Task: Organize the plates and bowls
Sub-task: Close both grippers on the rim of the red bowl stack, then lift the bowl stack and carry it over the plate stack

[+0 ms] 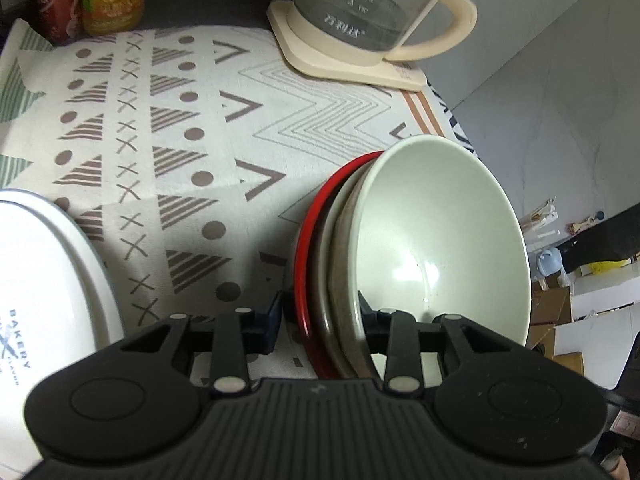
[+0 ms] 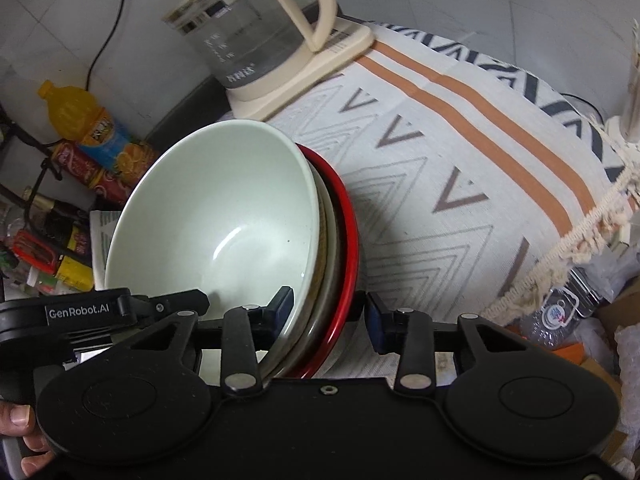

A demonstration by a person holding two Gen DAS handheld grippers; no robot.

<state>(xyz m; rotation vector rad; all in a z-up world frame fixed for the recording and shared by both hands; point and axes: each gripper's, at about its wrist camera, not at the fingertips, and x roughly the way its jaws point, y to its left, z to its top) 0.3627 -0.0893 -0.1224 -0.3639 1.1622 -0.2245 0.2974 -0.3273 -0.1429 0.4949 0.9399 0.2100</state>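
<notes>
A stack of dishes is held on edge above the patterned tablecloth (image 1: 192, 128): a pale green bowl (image 1: 440, 232) in front, a grey-beige plate (image 1: 340, 280) behind it, and a red plate (image 1: 308, 248) at the back. My left gripper (image 1: 320, 316) is shut on the stack's rim, one finger (image 1: 268, 320) outside the red plate, the other inside the bowl. In the right wrist view my right gripper (image 2: 328, 312) straddles the same bowl (image 2: 216, 216) and red plate (image 2: 344, 264); its left finger (image 2: 280, 304) touches inside the bowl, its right finger (image 2: 378, 324) stands slightly off the red plate.
A white oval dish (image 1: 44, 280) marked BAKERY lies at the left. A glass kettle (image 1: 360, 12) on a cream base stands at the back. Juice bottle (image 2: 88, 124) and cans stand at the far corner. The table edge with fringe (image 2: 580, 232) drops off right.
</notes>
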